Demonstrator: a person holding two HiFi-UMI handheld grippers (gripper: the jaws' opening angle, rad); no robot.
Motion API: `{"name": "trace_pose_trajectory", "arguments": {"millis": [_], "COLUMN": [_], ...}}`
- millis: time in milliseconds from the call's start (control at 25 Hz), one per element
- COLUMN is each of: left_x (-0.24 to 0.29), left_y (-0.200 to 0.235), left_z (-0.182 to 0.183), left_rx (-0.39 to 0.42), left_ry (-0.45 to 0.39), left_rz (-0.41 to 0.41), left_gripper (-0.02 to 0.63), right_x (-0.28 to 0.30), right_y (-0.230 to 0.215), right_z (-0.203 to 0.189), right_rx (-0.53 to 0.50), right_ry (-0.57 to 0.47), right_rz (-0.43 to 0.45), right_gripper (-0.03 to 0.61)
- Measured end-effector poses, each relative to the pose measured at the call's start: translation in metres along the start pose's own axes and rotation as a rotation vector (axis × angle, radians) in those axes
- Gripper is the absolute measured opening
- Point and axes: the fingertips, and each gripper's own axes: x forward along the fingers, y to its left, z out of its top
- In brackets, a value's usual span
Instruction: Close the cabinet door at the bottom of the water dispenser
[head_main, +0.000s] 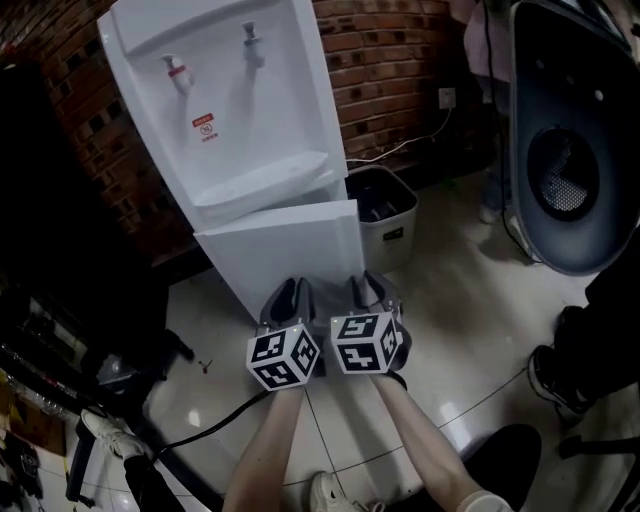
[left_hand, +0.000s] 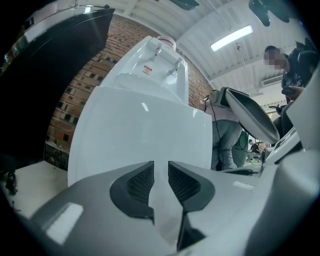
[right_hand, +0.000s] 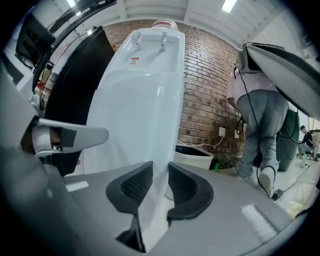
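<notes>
Entry: door-closing step, both grippers up at the cabinet.

The white water dispenser (head_main: 230, 110) stands at the far side against the brick wall. Its cabinet door (head_main: 280, 250) is the flat panel at the bottom, and it looks not yet flush: the right edge juts past the body towards the waste bin (head_main: 385, 215).

I hold the left gripper (head_main: 290, 290) and right gripper (head_main: 368, 285) side by side, low and pointing at the door's near face, with the marker cubes (head_main: 283, 357) towards me. I read this as setting up a two-point push, with the load spread across the panel.

- Left claw (left_hand: 160, 167): jaws narrow, a slim gap, nothing between the pads. The door (left_hand: 145, 135) fills the view beyond.
- Right claw (right_hand: 160, 170): jaws narrow too, also empty. The door's (right_hand: 135, 125) right edge lines up with the gap, but lies beyond the tips, not in them.

Narrow jaws make sense here: a blunt tip for pressing, with no grasp needed.

I cannot tell whether either tip touches the panel yet. My judgement is that the push is about to start or has barely started.

Risk: the right tip sits close to the free edge and could slip off it.
</notes>
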Motion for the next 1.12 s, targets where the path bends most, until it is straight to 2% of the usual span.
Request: {"name": "trace_pose_trajectory", "arguments": {"millis": [320,400,440,680,840,1120], "left_x": [0.032,0.037,0.039,0.052,0.053,0.059], "left_y": [0.013,0.013,0.014,0.018,0.018,0.022], "left_z": [-0.004,-0.004,-0.004,-0.004,0.003,0.012], "left_rx": [0.011,0.014,0.012,-0.011,-0.04,-0.045], "left_ry": [-0.007,-0.012,-0.015,-0.022,-0.05,-0.073], "left_rz": [0.02,0.02,0.021,0.036,0.034,0.031], "left_gripper": [0.091,0.091,0.091,0.084,0.086,0.087], "right_x": [0.039,0.046,0.05,0.068,0.074,0.081], "right_y": [-0.014,-0.021,-0.024,-0.013,-0.004,-0.001], "right_z": [0.005,0.007,0.007,0.018,0.022,0.02], "right_rx": [-0.02,-0.023,-0.025,-0.081,-0.087,-0.096], "right_ry": [-0.023,-0.029,-0.033,-0.057,-0.067,-0.066], "right_rz": [-0.014,-0.039,-0.052,-0.021,-0.009,0.001], "right_gripper": [0.072,0.05,0.014,0.014,0.014,0.014]}}
